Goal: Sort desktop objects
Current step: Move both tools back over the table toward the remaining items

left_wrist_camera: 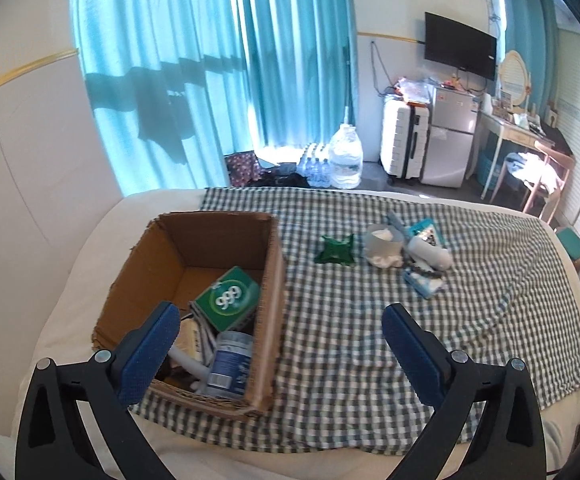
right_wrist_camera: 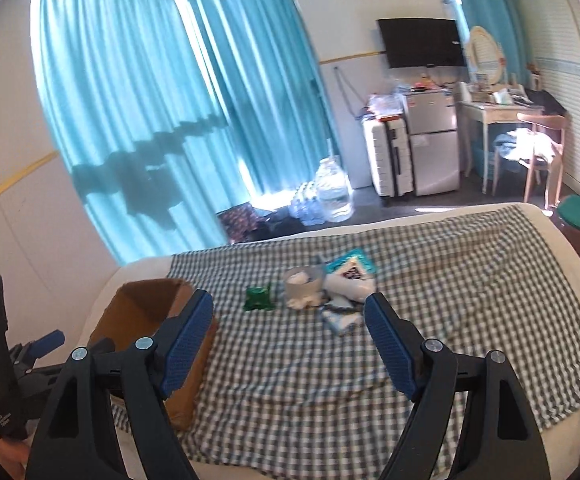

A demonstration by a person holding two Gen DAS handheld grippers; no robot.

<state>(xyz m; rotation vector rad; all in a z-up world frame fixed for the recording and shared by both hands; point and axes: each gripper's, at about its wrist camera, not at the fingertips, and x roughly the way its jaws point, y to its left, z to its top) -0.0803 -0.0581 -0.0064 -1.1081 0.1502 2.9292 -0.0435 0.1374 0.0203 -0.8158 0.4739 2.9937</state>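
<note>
A cardboard box stands on the left of the checked cloth. It holds a green "999" packet, a white-and-blue bottle and other items. My left gripper is open and empty, just in front of the box's near right corner. Loose items lie mid-cloth: a green wrapper, a grey cup with white tissue, a white bottle and blue-white packets. My right gripper is open and empty, hovering short of that pile. The box sits to its left.
The cloth covers a white bed. Beyond it are blue curtains, water bottles on the floor, a suitcase, a small fridge, a desk and a chair. The left gripper's body shows at the right wrist view's left edge.
</note>
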